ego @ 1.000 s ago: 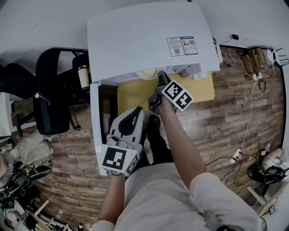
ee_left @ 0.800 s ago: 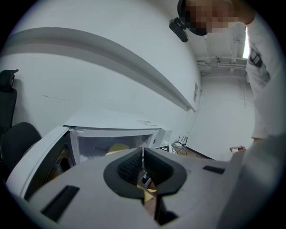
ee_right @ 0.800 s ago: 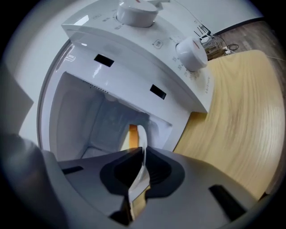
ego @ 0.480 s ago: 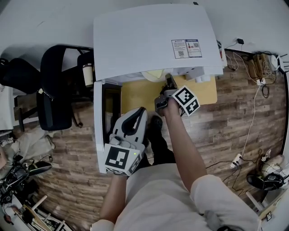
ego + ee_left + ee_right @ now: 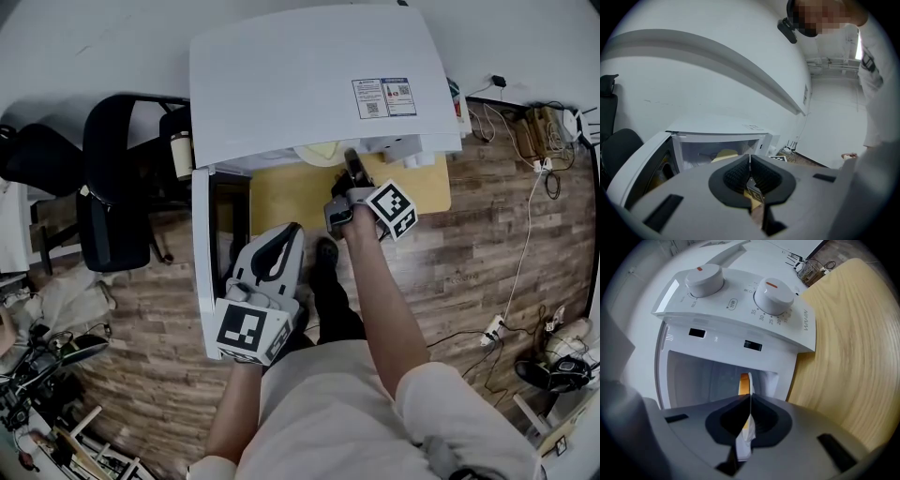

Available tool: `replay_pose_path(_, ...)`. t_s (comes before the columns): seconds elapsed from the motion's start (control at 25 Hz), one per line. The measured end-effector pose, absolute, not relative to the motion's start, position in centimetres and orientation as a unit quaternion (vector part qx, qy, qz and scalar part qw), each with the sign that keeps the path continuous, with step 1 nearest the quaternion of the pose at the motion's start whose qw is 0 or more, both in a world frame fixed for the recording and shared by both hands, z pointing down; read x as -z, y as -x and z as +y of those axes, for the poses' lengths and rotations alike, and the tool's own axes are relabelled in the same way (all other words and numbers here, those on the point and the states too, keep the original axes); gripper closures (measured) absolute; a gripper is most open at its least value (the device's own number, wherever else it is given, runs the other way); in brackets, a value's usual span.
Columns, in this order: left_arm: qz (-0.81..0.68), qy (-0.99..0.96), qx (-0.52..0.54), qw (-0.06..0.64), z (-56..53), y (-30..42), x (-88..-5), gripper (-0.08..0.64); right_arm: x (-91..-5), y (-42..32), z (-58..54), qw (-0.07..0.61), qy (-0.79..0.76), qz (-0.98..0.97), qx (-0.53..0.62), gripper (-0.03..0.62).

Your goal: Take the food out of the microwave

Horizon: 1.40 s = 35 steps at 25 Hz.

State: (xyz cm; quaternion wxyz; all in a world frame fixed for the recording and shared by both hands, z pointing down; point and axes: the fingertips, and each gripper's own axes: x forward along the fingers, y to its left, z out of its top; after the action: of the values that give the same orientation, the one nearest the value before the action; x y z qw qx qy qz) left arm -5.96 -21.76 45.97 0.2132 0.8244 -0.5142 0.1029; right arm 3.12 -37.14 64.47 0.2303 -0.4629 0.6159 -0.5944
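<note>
A white microwave [image 5: 309, 75] stands on a wooden table [image 5: 412, 187] with its door [image 5: 200, 272] swung open to the left. Pale yellow food [image 5: 319, 151] shows at the mouth of the cavity. My right gripper [image 5: 349, 164] reaches into that opening. In the right gripper view its jaws are closing on the food's thin white and orange edge [image 5: 746, 380], and the pads of the right gripper [image 5: 750, 398] pinch it. My left gripper [image 5: 279, 239] hangs beside the door, shut and holding nothing. The left gripper [image 5: 750, 161] looks at the cavity and the food [image 5: 724, 154] inside.
Two dials [image 5: 773, 295] sit on the control panel above the cavity. A black office chair [image 5: 112, 187] stands left of the door, with a cup [image 5: 180, 155] near it. Cables and a power strip [image 5: 525, 122] lie on the floor at the right.
My right gripper has rolled at the microwave's mouth, its marker cube turning, and its jaws have come together on the food's edge. The left gripper has stayed by the door.
</note>
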Motion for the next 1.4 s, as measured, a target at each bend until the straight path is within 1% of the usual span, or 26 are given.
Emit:
replay_pose_path(0.52,-0.506,-0.83,-0.097,0.211,-20.4,7.3,-45.7,0.546,-63.3,-3.6,-35.8,0.28,0.438,0.608,0.6,0.586)
replay_pose_path(0.68,-0.502,-0.834,-0.096,0.208,-19.6,7.8,-45.2,0.548,-62.3,-3.2,-34.8,0.286,0.425,0.614,0.6,0.586)
replay_pose_path(1.4,-0.455,-0.866,-0.088,0.187,-13.5,8.5,-42.8,0.548,-58.9,-3.1,-25.0,0.311,0.431,0.591,0.607,0.584)
